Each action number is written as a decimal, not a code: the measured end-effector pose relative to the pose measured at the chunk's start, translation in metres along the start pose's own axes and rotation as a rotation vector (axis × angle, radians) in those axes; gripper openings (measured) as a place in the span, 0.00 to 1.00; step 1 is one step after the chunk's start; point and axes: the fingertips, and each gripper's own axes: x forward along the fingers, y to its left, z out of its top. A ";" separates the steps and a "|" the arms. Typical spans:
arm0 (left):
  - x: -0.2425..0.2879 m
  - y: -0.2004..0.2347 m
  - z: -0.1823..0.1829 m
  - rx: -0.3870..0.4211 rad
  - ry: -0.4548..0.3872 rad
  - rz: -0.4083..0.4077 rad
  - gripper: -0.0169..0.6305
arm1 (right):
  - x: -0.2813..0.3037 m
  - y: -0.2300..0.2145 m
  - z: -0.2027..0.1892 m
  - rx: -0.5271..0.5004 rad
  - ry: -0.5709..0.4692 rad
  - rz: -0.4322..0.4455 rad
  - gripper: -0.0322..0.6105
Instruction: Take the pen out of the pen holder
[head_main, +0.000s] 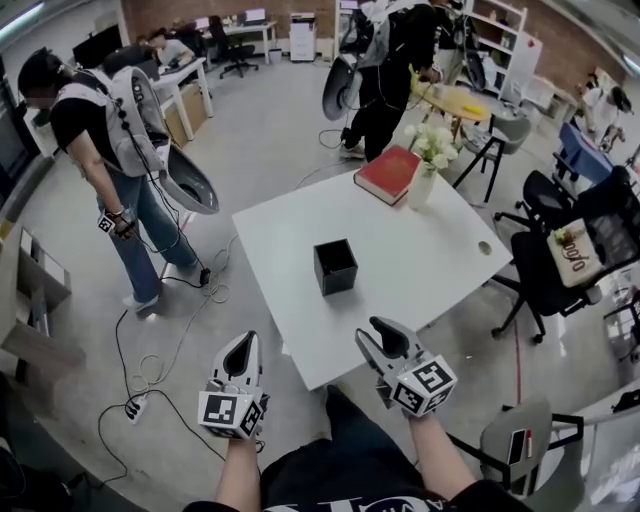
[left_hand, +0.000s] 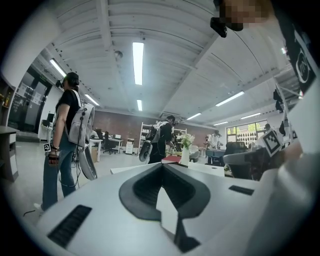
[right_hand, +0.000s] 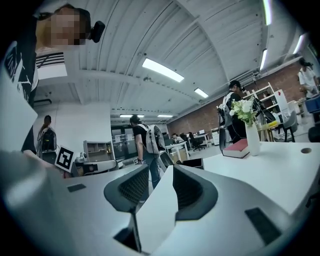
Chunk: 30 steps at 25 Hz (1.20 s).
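Before one pen holder, left hand-held gripper and right hand-held gripper both hold jaws together.

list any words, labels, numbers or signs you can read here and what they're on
No text reads clearly.
Pale bag at the right: dark lettering, turned sideways, too blurred to read.
Red book: no readable title shows.
Red tag on the grey chair: too small to read.
Square markers on the left tongs and right tongs: black and white patterns, no words.
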 end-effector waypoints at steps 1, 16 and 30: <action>0.007 0.001 -0.001 0.002 0.003 -0.001 0.03 | 0.005 -0.005 0.001 0.000 0.005 0.006 0.30; 0.104 0.017 -0.013 -0.012 0.051 0.023 0.03 | 0.116 -0.050 0.001 -0.214 0.232 0.128 0.30; 0.142 0.023 -0.024 -0.025 0.083 0.049 0.03 | 0.166 -0.063 -0.028 -0.434 0.478 0.125 0.24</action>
